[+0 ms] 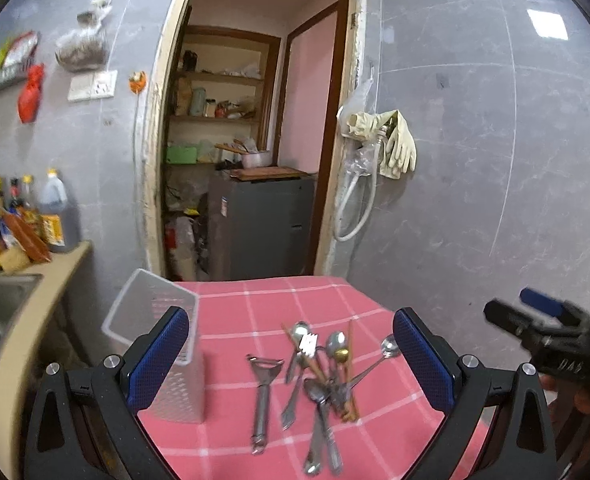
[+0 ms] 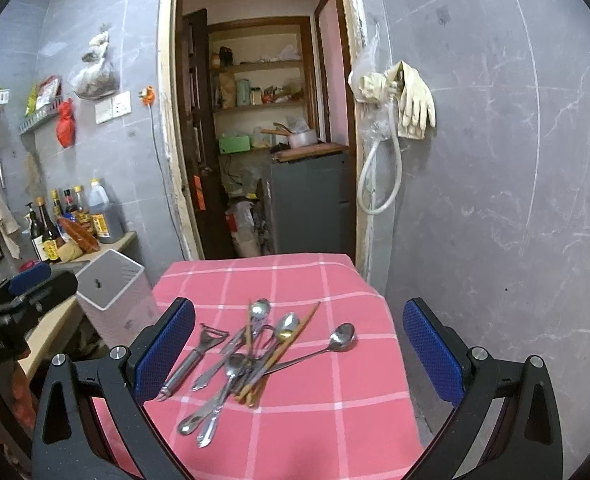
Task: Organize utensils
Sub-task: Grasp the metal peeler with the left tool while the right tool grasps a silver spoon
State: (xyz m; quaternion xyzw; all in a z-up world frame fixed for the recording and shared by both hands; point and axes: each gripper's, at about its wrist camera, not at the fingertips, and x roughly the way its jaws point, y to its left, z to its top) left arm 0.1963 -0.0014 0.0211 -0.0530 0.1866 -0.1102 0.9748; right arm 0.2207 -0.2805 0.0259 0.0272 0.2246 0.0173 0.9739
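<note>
Small counter point(image 2: 319, 420) draped in a pink cloth with white grid lines; grey marbled wall tiles behind it. Utensil pile point(image 2: 251, 356) lies near the cloth's middle: spoons, a knife, wooden chopsticks, crossed and touching. One long spoon point(image 2: 337, 342) juts out on the pile's right side. A metal peeler point(image 1: 262, 396) lies just left of the pile, apart from it. White perforated utensil holder point(image 1: 163, 336) stands upright at the cloth's left edge, left of the pile, empty as far as its mouth shows.

Left gripper point(image 1: 291, 364): blue-padded jaws spread wide, nothing between them, held above the cloth's near side. Right gripper point(image 2: 299, 356): likewise released, jaws wide, framing the pile from above.

Beyond the pile, an open doorway point(image 2: 263, 120) to a pantry with shelves. Rubber gloves point(image 2: 413, 100) hang right of the doorway. Sauce bottles point(image 2: 71, 220) stand on a ledge left of the holder.
</note>
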